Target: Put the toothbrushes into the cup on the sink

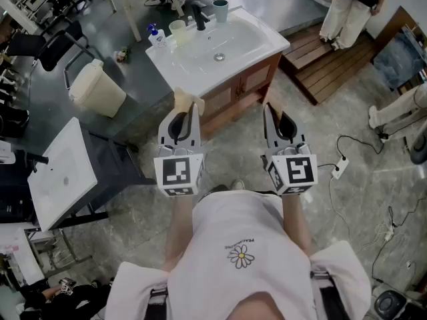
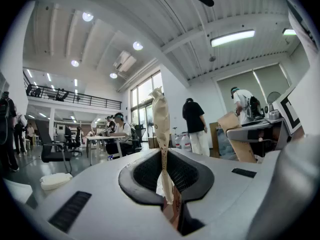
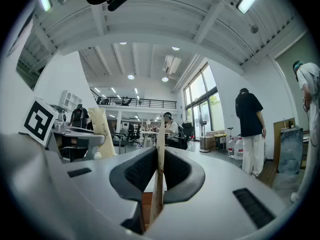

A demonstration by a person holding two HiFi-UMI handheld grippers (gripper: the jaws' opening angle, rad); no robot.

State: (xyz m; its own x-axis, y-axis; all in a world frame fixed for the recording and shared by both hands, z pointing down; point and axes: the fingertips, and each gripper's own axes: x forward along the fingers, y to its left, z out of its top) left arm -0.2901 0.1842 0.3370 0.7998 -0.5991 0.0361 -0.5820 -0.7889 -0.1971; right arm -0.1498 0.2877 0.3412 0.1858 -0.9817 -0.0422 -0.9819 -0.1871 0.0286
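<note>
Item 1. Left tool (image 2: 162,154): jaws closed tight on the left toothbrush (image 2: 161,124), no gap showing at either side of it. The grip sits low on the piece, and most of its length stands free above the jaw tips. This is likely so that the free end can go into a cup first.

Item 2. Left toothbrush: a flat, narrow piece in a beige paper sleeve with small dark print. It is upright in the jaws and slightly crumpled at the top. No bristles or handle show, so the contents are judged from the task only.

Item 3. Right tool (image 3: 158,164): jaws likewise closed, on the right toothbrush (image 3: 159,184). It is gripped flat between the pads and seen edge-on as a thin pale strip rising past the tips.

Item 4. Carriage: in the head view the left tool (image 1: 189,112) and right tool (image 1: 272,115) are side by side, level, apart from each other, and both pointed forward. This looks like a carrying posture, with delivery not yet begun.

Item 5. Ahead of both tools and well apart from them: the sink (image 1: 253,42), white.

Item 6. On the sink's far rim, beyond the left tool: a pale cup (image 1: 177,29), then a dark tap (image 1: 199,19), then a teal cup (image 1: 220,9). A pump bottle (image 1: 157,37) stands to the left of the pale cup. Which cup is meant cannot be told; neither shows a toothbrush in it
</note>
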